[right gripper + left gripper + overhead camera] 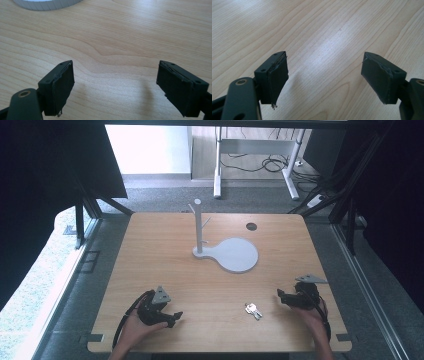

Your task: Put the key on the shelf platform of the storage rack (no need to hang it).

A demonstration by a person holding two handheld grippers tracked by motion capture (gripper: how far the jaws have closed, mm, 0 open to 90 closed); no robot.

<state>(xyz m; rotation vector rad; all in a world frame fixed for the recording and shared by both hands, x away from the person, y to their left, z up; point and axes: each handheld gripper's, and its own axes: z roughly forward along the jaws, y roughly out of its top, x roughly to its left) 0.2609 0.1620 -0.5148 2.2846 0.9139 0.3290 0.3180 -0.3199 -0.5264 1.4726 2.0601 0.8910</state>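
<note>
Wooden table (pixel 165 270), white stand (pixel 227 251), keys (pixel 253 310), grey carpet (pixel 165 200)

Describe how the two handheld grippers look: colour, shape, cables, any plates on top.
Both are black two-jaw tools. The left gripper carries a grey three-cornered plate on top and trails a black cable looping back along the forearm. The right gripper has a matching grey plate and black cable. Close up, the fingers are flat, wedge-shaped blocks with worn, frayed pad edges and small screw holes. No sleeves are visible.
</note>
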